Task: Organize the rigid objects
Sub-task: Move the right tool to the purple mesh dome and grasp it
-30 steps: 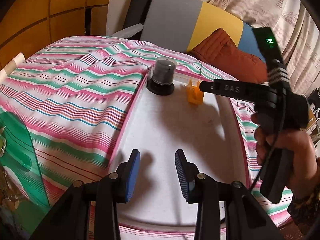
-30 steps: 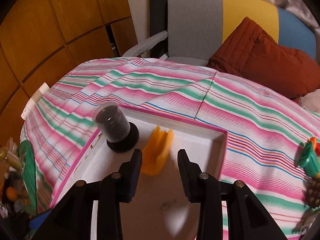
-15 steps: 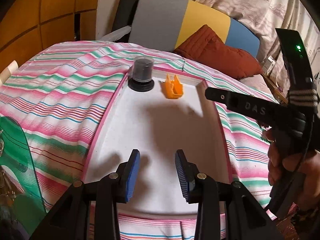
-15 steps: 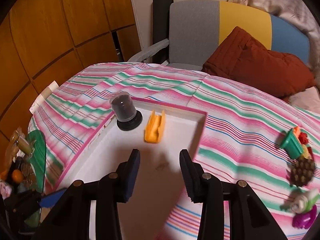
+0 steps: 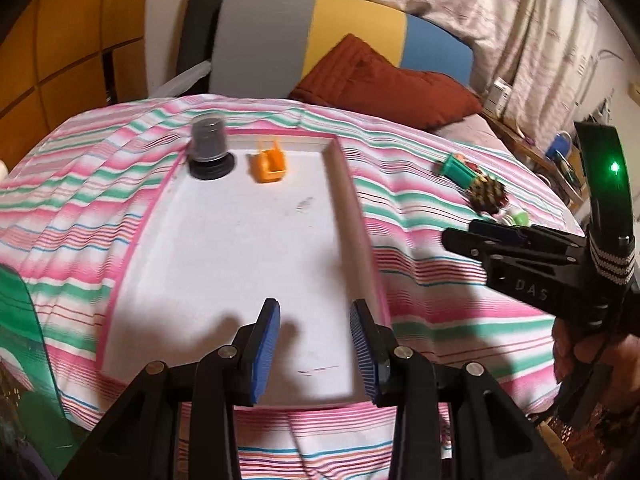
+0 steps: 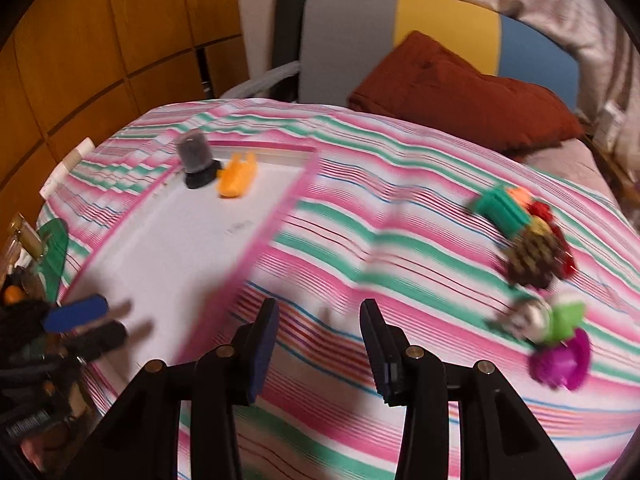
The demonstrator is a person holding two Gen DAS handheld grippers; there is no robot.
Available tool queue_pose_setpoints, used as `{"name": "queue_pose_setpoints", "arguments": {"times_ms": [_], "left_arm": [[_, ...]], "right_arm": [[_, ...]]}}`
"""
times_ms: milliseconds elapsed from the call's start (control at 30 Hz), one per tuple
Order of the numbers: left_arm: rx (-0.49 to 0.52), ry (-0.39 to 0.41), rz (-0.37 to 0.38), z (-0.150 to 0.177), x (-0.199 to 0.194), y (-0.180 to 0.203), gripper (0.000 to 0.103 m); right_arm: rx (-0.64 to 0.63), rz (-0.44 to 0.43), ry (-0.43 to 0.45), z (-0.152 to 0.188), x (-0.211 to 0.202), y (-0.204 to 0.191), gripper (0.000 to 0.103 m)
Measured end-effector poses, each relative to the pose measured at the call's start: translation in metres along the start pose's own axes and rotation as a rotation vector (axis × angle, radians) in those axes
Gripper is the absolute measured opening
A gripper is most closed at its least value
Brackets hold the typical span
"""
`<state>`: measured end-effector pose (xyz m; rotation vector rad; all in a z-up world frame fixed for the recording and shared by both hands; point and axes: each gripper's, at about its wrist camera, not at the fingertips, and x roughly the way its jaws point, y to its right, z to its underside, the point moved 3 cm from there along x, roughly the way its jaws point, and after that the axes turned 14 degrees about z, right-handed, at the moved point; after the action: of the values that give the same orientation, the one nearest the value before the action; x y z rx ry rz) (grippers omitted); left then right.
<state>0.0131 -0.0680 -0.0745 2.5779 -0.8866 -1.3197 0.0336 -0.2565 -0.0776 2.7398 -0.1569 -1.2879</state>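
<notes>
Right wrist view shows the loose toys still to be sorted: a green toy block (image 6: 500, 210), a brown pinecone-like piece (image 6: 534, 258), a small pale-and-green figure (image 6: 548, 318) and a magenta piece (image 6: 560, 362), clustered on the striped bedspread (image 6: 360, 240) ahead and to the right of the right tool (image 6: 316, 344). All look like small hard plastic pieces, light and stiff, so a pinch across the flat sides of the green block seems the surest hold; the knobbly brown piece may roll or slip between the pads. Motion blur hides finer detail. The right tool is released, its blue pads spread wide with nothing between them. Off to its left sits the white tray (image 6: 256, 240) with a pink rim, holding a dark capped jar (image 6: 196, 160) and an orange piece (image 6: 236, 178) at its far end. The left tool (image 5: 316, 344) hangs over the tray's near end (image 5: 224, 384), likewise released and empty
</notes>
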Motion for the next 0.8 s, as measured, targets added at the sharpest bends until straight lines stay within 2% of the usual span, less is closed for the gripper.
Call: {"name": "queue_pose_setpoints", "arguments": {"times_ms": [367,500,533,700,800], "left_arm": [[0.116,-0.033,0.04,0.008,0.011,0.048,0.036],[0.141,-0.048,0.037,0.009,0.015,0.057,0.036],[0.144,-0.052,0.035,0.009,0.016,0.059,0.036],[0.162,-0.073,0.038,0.01,0.022,0.069,0.036],[0.182,-0.078,0.041,0.01,0.024,0.076,0.036]], "right_arm": [[0.142,0.178,-0.063,0.027,0.02,0.134,0.043],[0.22,0.206,-0.052,0.027,0.023,0.182,0.045],[0.231,0.224,-0.06,0.027,0.024,0.192,0.049],[0.315,0.293,-0.096,0.036,0.034,0.237,0.049],[0.423,0.297,-0.129,0.048,0.035,0.264,0.049]]}}
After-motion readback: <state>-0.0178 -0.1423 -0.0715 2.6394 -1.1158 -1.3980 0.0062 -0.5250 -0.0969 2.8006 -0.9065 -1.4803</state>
